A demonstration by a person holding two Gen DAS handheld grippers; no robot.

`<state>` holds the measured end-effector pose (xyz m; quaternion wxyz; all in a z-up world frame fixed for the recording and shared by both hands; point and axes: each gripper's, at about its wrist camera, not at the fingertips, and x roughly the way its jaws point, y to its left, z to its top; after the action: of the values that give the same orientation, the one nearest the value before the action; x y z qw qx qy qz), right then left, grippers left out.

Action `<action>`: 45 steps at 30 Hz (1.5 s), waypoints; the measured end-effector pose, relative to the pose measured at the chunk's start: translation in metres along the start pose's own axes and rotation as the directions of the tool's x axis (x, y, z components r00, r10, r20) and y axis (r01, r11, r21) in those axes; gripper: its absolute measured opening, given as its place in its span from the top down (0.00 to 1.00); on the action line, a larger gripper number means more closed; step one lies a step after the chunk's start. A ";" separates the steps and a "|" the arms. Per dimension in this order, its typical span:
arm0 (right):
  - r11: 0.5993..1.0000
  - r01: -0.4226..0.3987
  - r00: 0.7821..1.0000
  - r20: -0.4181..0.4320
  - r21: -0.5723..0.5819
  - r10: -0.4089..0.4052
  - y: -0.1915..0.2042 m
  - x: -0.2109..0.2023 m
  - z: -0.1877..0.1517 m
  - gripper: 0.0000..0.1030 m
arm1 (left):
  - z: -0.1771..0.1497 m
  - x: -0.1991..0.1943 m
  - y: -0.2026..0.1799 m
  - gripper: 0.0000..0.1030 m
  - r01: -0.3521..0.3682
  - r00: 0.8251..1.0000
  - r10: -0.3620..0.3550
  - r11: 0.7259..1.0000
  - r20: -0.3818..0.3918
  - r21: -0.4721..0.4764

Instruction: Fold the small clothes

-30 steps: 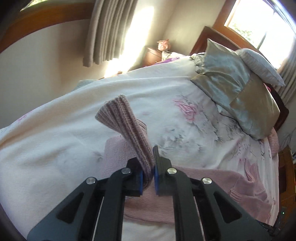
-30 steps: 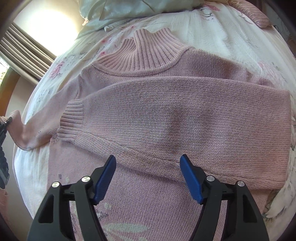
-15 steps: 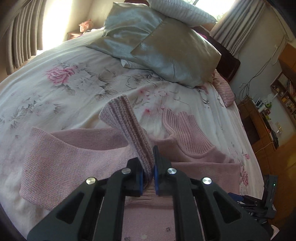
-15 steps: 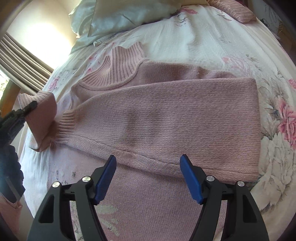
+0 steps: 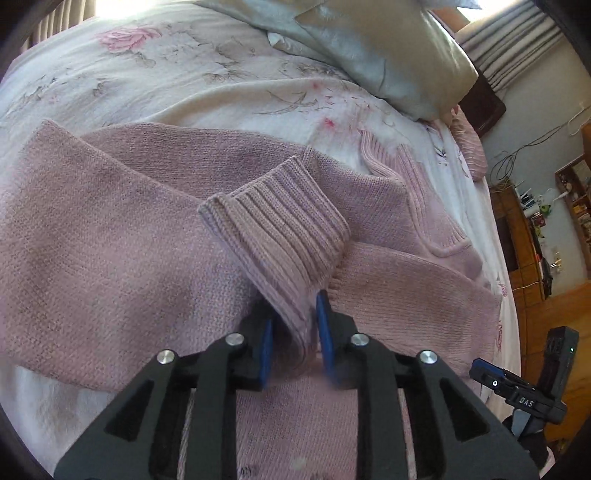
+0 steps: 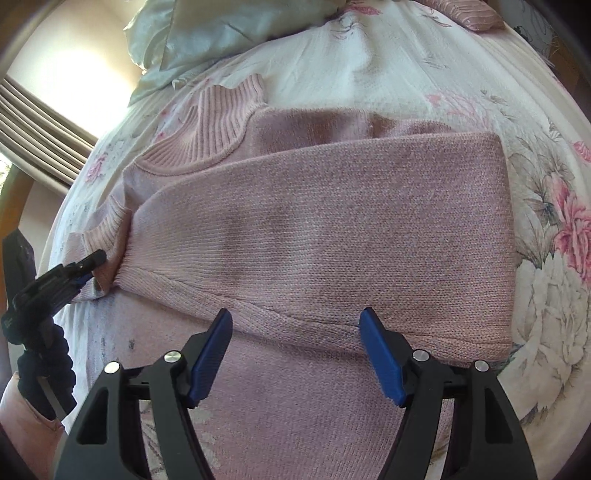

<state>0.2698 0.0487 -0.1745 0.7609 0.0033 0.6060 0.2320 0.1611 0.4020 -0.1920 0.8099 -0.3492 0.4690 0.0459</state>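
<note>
A pink knit sweater point(image 6: 332, 221) lies flat on the floral bedspread point(image 6: 554, 258), its ribbed collar point(image 6: 218, 122) pointing toward the pillows. One sleeve is folded across the chest. In the left wrist view the other sleeve point(image 5: 92, 258) is folded in over the body, and its ribbed cuff point(image 5: 280, 229) rests on the sweater. My left gripper point(image 5: 294, 332) has its jaws slightly apart, with the cuff's end lying loosely between them. It also shows in the right wrist view as the left gripper point(image 6: 94, 258). My right gripper point(image 6: 295, 314) hovers open over the sweater's lower half, holding nothing.
Silvery pillows point(image 5: 388, 48) are stacked at the head of the bed. A pink ribbed cushion point(image 6: 465, 14) lies at the far side. Wooden furniture and cables point(image 5: 524, 221) stand beyond the bed's right edge. Curtains point(image 6: 44, 133) hang at the left.
My left gripper carried the cuff in over the sweater, lowered it onto the body, and its jaws have parted. The right gripper stayed open, shifting slightly.
</note>
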 end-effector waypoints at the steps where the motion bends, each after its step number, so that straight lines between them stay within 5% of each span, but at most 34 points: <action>1: 1.000 -0.008 1.000 0.004 -0.007 0.008 0.006 -0.001 0.002 0.30 | -0.003 -0.009 0.003 0.68 0.009 1.000 -0.009 1.000 0.005 0.004; 4: 0.997 -0.068 0.998 -0.003 -0.029 0.068 0.032 0.000 0.011 0.30 | -0.008 -0.040 0.025 0.63 -0.020 0.998 0.021 1.000 0.054 -0.020; 8: 0.985 -0.164 0.986 -0.037 -0.052 0.162 0.079 0.015 0.031 0.30 | 0.001 -0.060 0.068 0.63 -0.178 0.979 0.186 0.979 0.083 -0.101; 11: 0.972 -0.225 0.973 -0.070 -0.071 0.220 0.119 0.033 0.045 0.30 | 0.010 -0.042 0.099 0.68 -0.156 0.988 0.155 0.977 -0.023 -0.148; 14: 0.962 -0.266 0.959 -0.117 -0.064 0.258 0.151 0.054 0.052 0.30 | 0.016 -0.037 0.106 0.71 -0.163 0.986 0.158 0.977 -0.044 -0.141; 22: 0.947 -0.322 0.925 -0.210 0.009 0.316 0.190 0.101 0.065 0.30 | 0.006 -0.083 0.106 0.64 -0.136 0.988 0.146 0.977 0.055 -0.166; 25: 0.936 -0.346 0.907 -0.232 0.061 0.351 0.189 0.118 0.066 0.45 | -0.002 -0.094 0.110 0.64 -0.136 0.986 0.149 0.975 0.068 -0.176; 27: 0.929 -0.364 0.898 -0.238 0.071 0.370 0.190 0.124 0.062 0.68 | -0.004 -0.096 0.109 0.64 -0.148 0.984 0.161 0.975 0.071 -0.167; 30: 0.934 -0.356 0.910 -0.215 0.037 0.355 0.193 0.119 0.062 0.89 | -0.003 -0.097 0.106 0.64 -0.164 0.981 0.177 0.974 0.074 -0.159; 39: 0.929 -0.365 0.931 -0.007 -0.063 0.365 0.144 0.011 0.059 0.90 | 0.007 -0.092 0.084 0.62 -0.163 0.979 0.177 0.978 0.101 -0.131; 45: 0.974 -0.219 0.973 0.061 -0.059 0.223 0.077 -0.023 0.049 0.90 | 0.006 -0.060 0.046 0.62 -0.160 0.985 0.163 0.986 0.062 -0.052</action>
<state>0.2840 0.1229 -0.1184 0.7503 0.0589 0.5695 0.3306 0.1135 0.4551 -0.1663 0.8103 -0.3271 0.4674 0.1340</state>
